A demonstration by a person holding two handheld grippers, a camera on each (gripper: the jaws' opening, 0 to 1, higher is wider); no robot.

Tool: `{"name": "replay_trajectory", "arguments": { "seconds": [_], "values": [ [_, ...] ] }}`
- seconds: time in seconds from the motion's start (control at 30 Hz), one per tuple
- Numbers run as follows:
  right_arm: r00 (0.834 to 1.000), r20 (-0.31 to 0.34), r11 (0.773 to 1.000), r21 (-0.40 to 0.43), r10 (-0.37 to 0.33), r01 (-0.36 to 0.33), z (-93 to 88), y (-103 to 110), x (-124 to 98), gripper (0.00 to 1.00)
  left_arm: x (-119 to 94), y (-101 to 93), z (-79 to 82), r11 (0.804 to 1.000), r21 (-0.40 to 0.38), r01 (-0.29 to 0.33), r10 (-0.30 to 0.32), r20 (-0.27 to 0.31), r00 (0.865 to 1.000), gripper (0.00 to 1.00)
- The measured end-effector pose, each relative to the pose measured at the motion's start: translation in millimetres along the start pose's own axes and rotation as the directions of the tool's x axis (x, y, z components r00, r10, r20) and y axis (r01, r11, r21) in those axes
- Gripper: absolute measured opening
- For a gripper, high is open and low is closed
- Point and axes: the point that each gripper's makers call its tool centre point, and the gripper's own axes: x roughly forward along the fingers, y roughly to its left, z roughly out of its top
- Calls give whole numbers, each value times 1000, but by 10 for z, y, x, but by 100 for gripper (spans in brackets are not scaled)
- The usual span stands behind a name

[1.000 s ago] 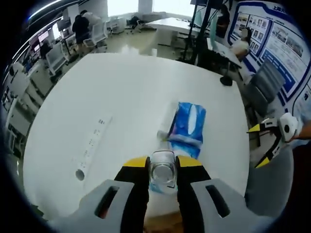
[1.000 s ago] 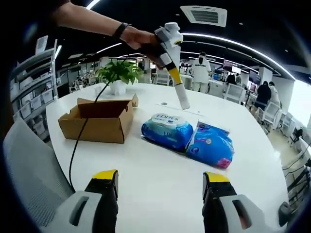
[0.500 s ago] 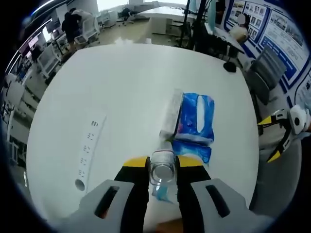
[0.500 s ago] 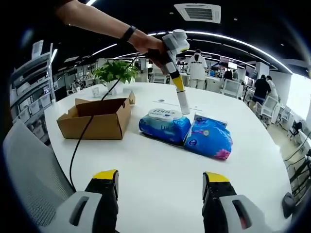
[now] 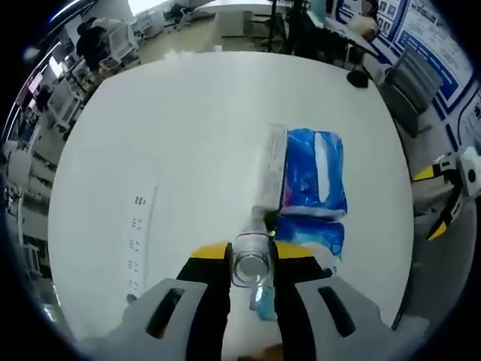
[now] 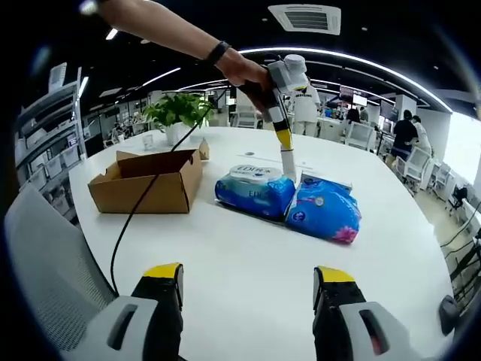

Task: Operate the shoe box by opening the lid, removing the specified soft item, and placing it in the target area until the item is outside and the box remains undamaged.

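My left gripper (image 5: 252, 265) is shut on a clear, whitish tube-shaped item (image 5: 251, 263), seen end-on between the yellow tips. In the right gripper view a hand holds that left gripper (image 6: 284, 139) above the table, and the item (image 6: 288, 164) hangs down to just behind two blue soft packs (image 6: 252, 192) (image 6: 325, 211). From above, the blue packs (image 5: 316, 177) lie right of a long whitish strip (image 5: 269, 167). The open cardboard shoe box (image 6: 146, 184) stands left of the packs. My right gripper (image 6: 248, 301) is open over bare table near the front edge.
A white power strip (image 5: 138, 241) lies on the round white table (image 5: 188, 135). A potted plant (image 6: 177, 113) stands behind the box. A black cable (image 6: 131, 218) trails across the table's left side. A grey chair (image 6: 52, 256) sits near left. People and desks are far behind.
The left gripper has moved right and lower with the item, whose end now reaches the blue packs. The right gripper stays open and still.
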Motion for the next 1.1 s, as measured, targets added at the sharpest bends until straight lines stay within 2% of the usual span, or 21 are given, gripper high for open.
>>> {"name": "replay_trajectory", "arguments": {
  "seconds": [0.1, 0.37, 0.8, 1.1],
  "values": [
    [1000, -2, 1000, 2, 2, -2, -25, 2, -1, 69, 49, -15, -26, 999, 42, 3, -1, -39, 999, 19],
    [1000, -4, 1000, 9, -1, 1, -59, -14, -7, 69, 143, -23, -24, 996, 91, 1, 6, -83, 997, 19],
    [1000, -7, 1000, 6, 10, -10, -92, 3, 15, 69, 168, -39, 5, 994, 112, 14, -1, -114, 994, 19],
    [1000, -7, 1000, -7, 22, -22, -77, 46, 40, 68, 169, -96, 21, 982, 188, 28, 1, -152, 988, 20]
  ]
}}
